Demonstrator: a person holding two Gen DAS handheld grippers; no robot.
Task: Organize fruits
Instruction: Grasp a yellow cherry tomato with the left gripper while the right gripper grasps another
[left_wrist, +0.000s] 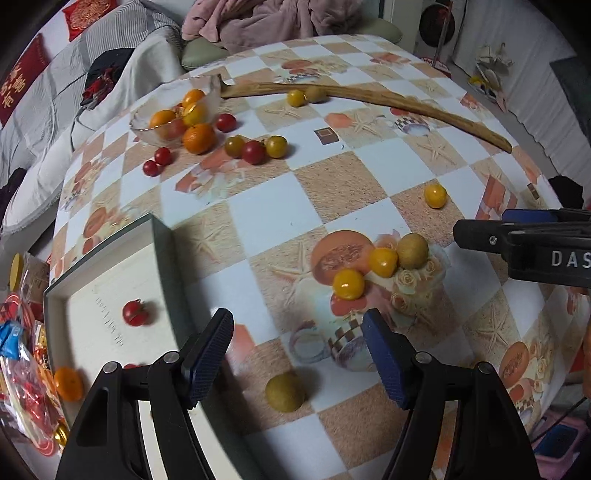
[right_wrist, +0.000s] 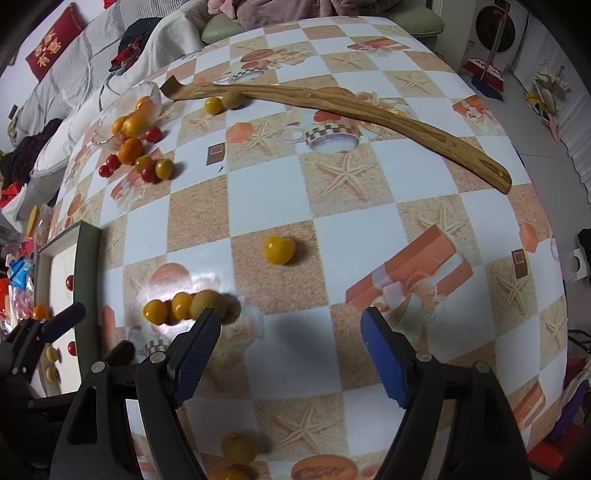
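Observation:
My left gripper (left_wrist: 297, 354) is open and empty above the table, with a greenish fruit (left_wrist: 285, 391) just below between its fingers. A white tray (left_wrist: 110, 266) at the left holds a red tomato (left_wrist: 135, 312) and an orange (left_wrist: 68, 383). Two yellow fruits (left_wrist: 348, 283) and a green one (left_wrist: 412, 251) lie ahead. A glass bowl (left_wrist: 147, 127) of oranges stands far left, with tomatoes and a mandarin (left_wrist: 199, 138) beside it. My right gripper (right_wrist: 290, 332) is open and empty; a yellow fruit (right_wrist: 279, 249) lies ahead of it. It also shows in the left wrist view (left_wrist: 480, 236).
A long curved wooden stick (left_wrist: 369, 96) lies across the far side of the table, with two small fruits (left_wrist: 304, 96) against it. Snack packets (left_wrist: 22, 369) lie left of the tray. A sofa with clothes stands behind the table.

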